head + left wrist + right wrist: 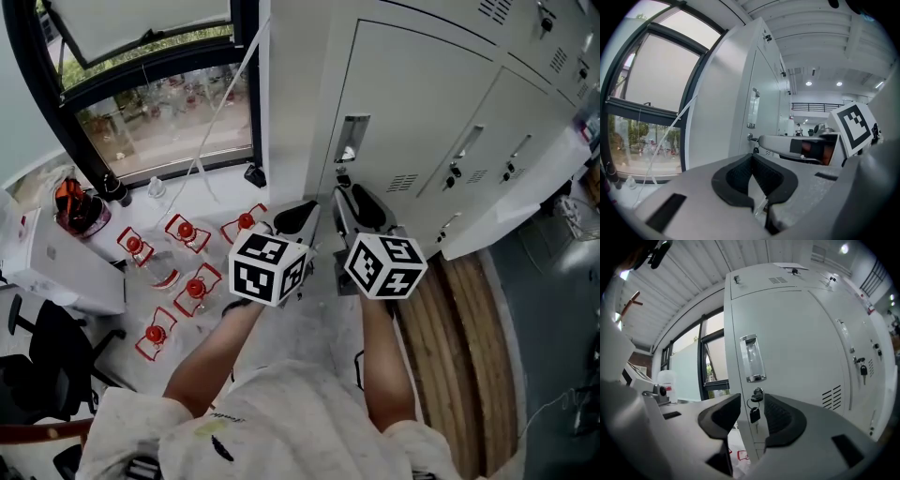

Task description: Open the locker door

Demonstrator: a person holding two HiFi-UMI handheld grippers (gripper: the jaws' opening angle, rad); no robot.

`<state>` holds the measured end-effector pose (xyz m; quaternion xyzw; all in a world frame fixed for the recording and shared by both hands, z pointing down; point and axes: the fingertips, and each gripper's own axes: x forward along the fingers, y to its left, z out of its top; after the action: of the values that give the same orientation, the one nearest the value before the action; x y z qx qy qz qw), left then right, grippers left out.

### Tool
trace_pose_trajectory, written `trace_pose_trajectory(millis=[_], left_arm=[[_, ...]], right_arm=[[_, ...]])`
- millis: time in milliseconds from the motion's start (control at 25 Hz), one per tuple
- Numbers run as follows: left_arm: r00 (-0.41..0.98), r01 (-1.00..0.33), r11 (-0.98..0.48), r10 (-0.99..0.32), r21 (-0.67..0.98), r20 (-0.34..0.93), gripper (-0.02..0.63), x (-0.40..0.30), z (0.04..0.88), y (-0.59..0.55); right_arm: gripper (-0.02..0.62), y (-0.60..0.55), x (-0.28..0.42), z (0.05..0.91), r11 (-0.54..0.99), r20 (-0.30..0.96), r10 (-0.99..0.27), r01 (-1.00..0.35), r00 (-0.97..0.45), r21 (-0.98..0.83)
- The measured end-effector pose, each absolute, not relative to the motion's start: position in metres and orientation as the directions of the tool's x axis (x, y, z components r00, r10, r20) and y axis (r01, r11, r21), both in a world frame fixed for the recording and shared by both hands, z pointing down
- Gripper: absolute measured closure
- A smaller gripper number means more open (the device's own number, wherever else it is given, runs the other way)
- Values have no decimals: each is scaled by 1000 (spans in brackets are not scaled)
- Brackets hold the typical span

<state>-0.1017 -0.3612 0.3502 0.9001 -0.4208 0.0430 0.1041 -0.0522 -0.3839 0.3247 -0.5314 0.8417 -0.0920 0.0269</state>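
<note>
The white locker door [412, 103] is closed, with a recessed metal handle [352, 139] near its left edge. Under the handle [753, 358] a key with a black fob [754, 414] hangs from the lock [757, 393]. My right gripper [751, 400] points level at the lock; it is open, and the key sits in the gap without touching either pad. In the head view the right gripper [354, 199] is just below the lock. My left gripper [302, 214] hangs beside it on the left, short of the door. The left gripper [752, 158] is shut with nothing in it.
More lockers [506, 141] with padlocks run off to the right. A large window [159, 112] fills the left wall. On the floor below it stand several red-capped bottles [187, 234], a white box [56, 267] and an office chair [42, 366]. Wooden planks [450, 347] lie along the locker base.
</note>
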Motion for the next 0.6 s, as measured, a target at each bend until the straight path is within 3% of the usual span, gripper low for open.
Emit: trace_pose_trajectory(millis=[360, 480, 600], left_arm=[[627, -778, -606, -761, 162, 167, 601, -113, 351, -375], [625, -780, -603, -763, 165, 167, 601, -115, 352, -378], [623, -782, -601, -765, 163, 167, 601, -116, 352, -379]], right_arm=[[442, -410, -57, 326, 386, 98, -915, -920, -390, -64], [495, -415, -58, 326, 371, 95, -923, -928, -373, -45], [505, -416, -59, 326, 357, 92, -929, -934, -357, -17]])
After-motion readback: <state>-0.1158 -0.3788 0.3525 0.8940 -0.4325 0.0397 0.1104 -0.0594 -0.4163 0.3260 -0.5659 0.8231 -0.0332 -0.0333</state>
